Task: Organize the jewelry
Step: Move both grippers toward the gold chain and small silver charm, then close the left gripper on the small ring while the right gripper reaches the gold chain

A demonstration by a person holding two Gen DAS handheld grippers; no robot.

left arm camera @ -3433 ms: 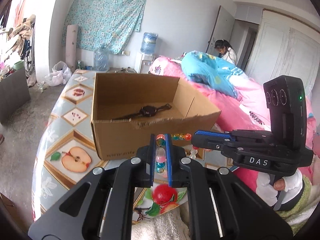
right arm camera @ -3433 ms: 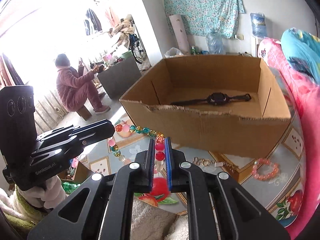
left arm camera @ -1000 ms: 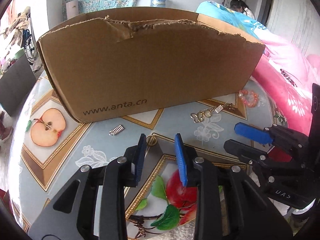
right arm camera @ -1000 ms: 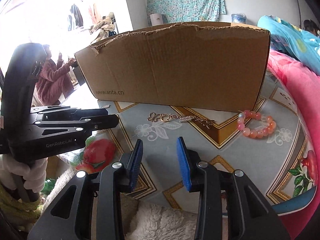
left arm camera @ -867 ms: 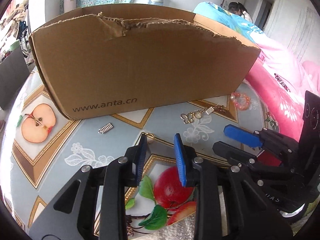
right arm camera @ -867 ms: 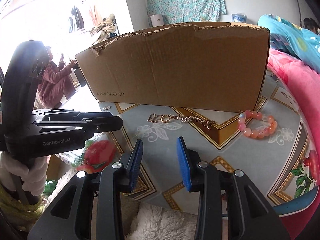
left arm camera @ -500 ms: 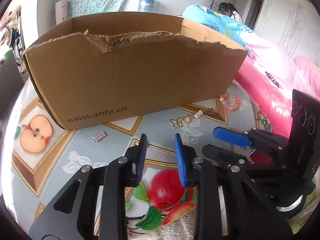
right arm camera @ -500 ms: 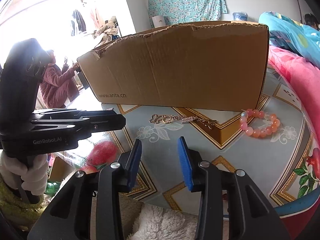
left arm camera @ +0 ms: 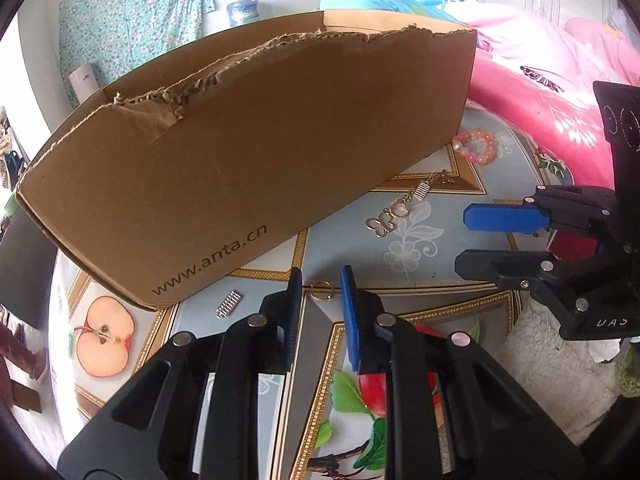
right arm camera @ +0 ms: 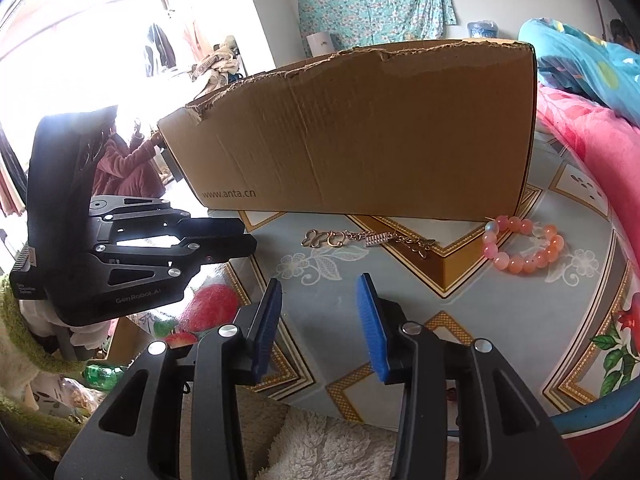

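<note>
A brown cardboard box (left arm camera: 256,152) marked www.anta.cn stands on the patterned table; it also shows in the right wrist view (right arm camera: 360,132). Its inside is hidden. My left gripper (left arm camera: 319,280) is open, low over the table, with a small gold ring (left arm camera: 321,290) lying between its fingertips. A small silver clasp (left arm camera: 229,304) lies to its left. A gold butterfly chain (left arm camera: 394,212) (right arm camera: 360,239) and a pink bead bracelet (left arm camera: 475,151) (right arm camera: 522,250) lie in front of the box. My right gripper (right arm camera: 320,284) is open and empty, short of the chain.
The table (right arm camera: 400,304) carries a fruit-print cover and ends near a pink bed (right arm camera: 592,140) on the right. A person in pink (right arm camera: 128,168) sits beyond the box at the left. A white fluffy cloth (right arm camera: 320,448) lies under the right gripper.
Both grippers let go of the multicoloured bead string and opened. Since half a second ago the left gripper has tilted and closed in on the gold ring; the right gripper has barely moved.
</note>
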